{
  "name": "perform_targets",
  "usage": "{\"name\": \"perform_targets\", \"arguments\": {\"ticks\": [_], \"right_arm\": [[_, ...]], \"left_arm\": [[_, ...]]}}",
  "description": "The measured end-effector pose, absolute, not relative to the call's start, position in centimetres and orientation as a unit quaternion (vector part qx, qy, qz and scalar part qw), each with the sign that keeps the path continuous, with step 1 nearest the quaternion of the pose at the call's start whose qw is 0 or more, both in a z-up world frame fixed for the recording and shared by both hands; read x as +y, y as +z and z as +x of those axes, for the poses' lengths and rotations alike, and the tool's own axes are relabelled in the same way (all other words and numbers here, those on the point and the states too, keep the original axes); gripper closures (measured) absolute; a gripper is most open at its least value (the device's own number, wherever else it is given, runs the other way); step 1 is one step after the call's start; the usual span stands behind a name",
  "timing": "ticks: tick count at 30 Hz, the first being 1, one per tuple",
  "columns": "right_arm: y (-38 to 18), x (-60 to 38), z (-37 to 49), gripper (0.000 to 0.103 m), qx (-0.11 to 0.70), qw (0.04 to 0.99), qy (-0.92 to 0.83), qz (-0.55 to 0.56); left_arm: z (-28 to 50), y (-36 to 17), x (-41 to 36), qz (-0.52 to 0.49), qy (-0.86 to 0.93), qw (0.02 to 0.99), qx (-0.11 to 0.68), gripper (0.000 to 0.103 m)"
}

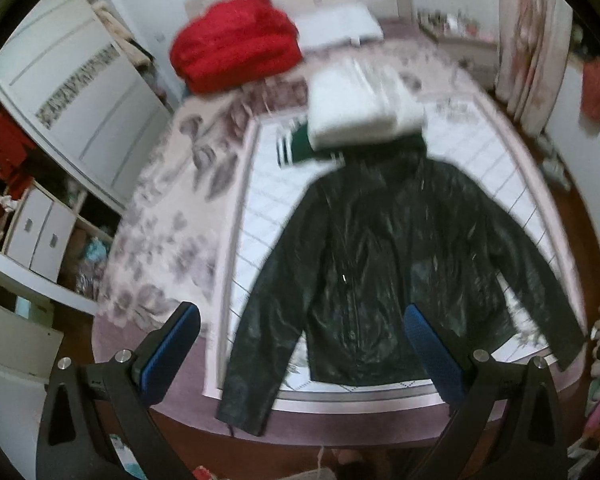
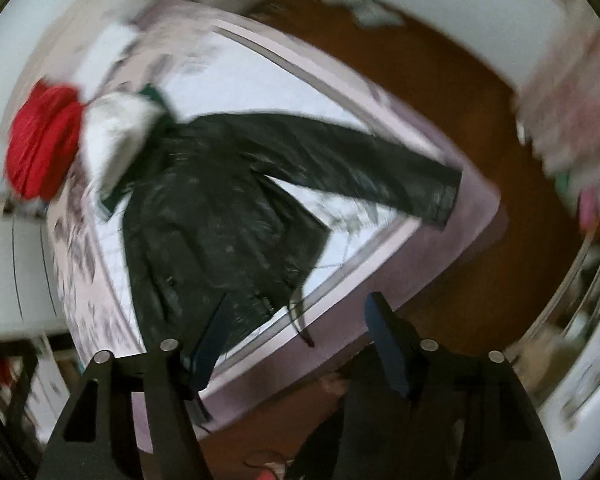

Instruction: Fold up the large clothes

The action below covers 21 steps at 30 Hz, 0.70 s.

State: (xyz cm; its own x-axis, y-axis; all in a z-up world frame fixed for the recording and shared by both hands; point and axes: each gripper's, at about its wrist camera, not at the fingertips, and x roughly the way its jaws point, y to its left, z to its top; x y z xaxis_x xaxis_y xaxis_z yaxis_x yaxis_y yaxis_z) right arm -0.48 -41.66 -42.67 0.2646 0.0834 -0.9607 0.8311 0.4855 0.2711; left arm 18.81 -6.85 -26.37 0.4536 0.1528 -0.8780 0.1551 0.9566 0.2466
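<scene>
A black leather jacket [image 1: 384, 264] lies spread flat on the bed, front up, both sleeves stretched out; its left sleeve hangs over the near bed edge. My left gripper [image 1: 300, 320] hovers above its hem, open and empty, blue pads wide apart. In the right wrist view the jacket [image 2: 220, 216] lies diagonally, one sleeve reaching toward the bed corner. My right gripper [image 2: 296, 320] is open and empty above the jacket's lower edge and the bed corner. Both views are motion-blurred.
A folded white garment [image 1: 360, 108] on a green striped one [image 1: 296, 148] lies past the collar. A red bundle [image 1: 236, 44] and a pillow [image 1: 340, 24] sit at the bed head. Wardrobe [image 1: 72, 92] and shelves at left. Brown floor [image 2: 440, 92] surrounds the bed.
</scene>
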Motion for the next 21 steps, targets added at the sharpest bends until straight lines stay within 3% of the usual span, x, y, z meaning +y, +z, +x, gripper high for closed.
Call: {"name": "perform_targets", "arguments": {"ticks": [6,9,17,18,20,21], "right_arm": [[-61.3,-49.9,-1.0,0.032,0.502,0.603,-0.316,0.533],[-67.6,-52.3,-1.3,0.032,0.46,0.577,-0.328,0.59],[-71.3,-54.7,-1.5,0.03,0.294,0.572,-0.371,0.67],[-71.1,-54.6,-0.9,0.032,0.278,0.582,-0.366,0.671],[-71.5,-54.7,0.6,0.055,0.278,0.596,-0.364,0.66],[-72.4,-54.8,0.9,0.059,0.27,0.584,-0.369,0.67]], "left_arm": [[21.5,-38.4,-9.6,0.169,0.02,0.801,0.574,0.0],[22.7,-43.7,-10.6,0.171,0.03,0.783,0.597,0.0],[25.6,-53.0,-12.5,0.16,0.032,0.756,0.634,0.0],[26.0,-53.6,-12.9,0.163,0.029,0.756,0.634,0.0],[26.7,-54.9,-13.3,0.17,0.022,0.753,0.635,0.0],[27.1,-55.3,-13.5,0.17,0.02,0.753,0.635,0.0]]}}
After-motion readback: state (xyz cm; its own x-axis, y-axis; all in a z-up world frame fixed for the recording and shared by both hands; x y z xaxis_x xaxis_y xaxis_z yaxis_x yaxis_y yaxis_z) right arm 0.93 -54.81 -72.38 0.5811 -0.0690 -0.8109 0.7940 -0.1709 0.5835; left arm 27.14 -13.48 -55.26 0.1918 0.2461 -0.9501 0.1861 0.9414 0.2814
